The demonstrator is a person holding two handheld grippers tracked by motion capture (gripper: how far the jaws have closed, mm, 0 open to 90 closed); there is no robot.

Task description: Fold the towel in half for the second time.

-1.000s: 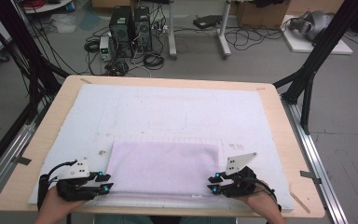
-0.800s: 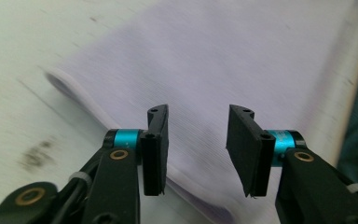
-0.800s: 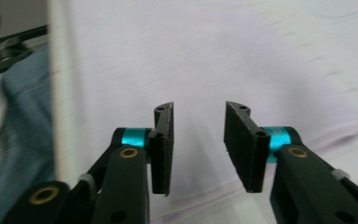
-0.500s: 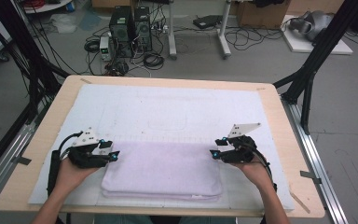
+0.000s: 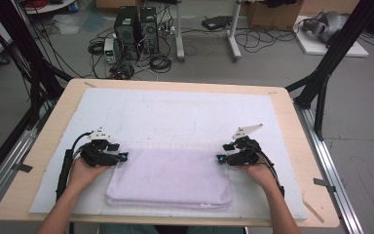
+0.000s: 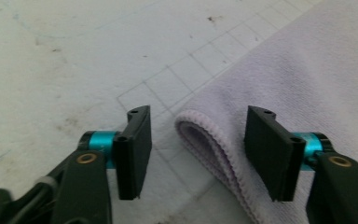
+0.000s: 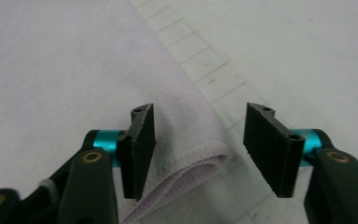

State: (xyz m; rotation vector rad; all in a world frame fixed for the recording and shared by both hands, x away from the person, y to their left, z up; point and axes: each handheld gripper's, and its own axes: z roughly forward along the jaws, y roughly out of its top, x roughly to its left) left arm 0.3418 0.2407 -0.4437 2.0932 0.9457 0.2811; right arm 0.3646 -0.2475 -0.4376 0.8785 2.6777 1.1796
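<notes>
Claws first: my left claw [image 6: 193,154] and my right claw [image 7: 198,151] had just been opening, and the towel's corners lay loose between the jaws. The purple towel [image 5: 168,178] lay folded on the table [image 5: 292,117], near me. It looked soft, light and floppy, so I judged its thick folded corners best for grabbing.

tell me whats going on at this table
A person is folding a pale purple towel on a white mat, with a gripper in each hand. The towel lies folded over near the person's edge of the table. The left gripper sits at its far left corner and the right gripper at its far right corner. Both have just been opening: in each gripper view the jaws stand apart with the towel's folded corner lying loose between them, pinched by neither.
</notes>
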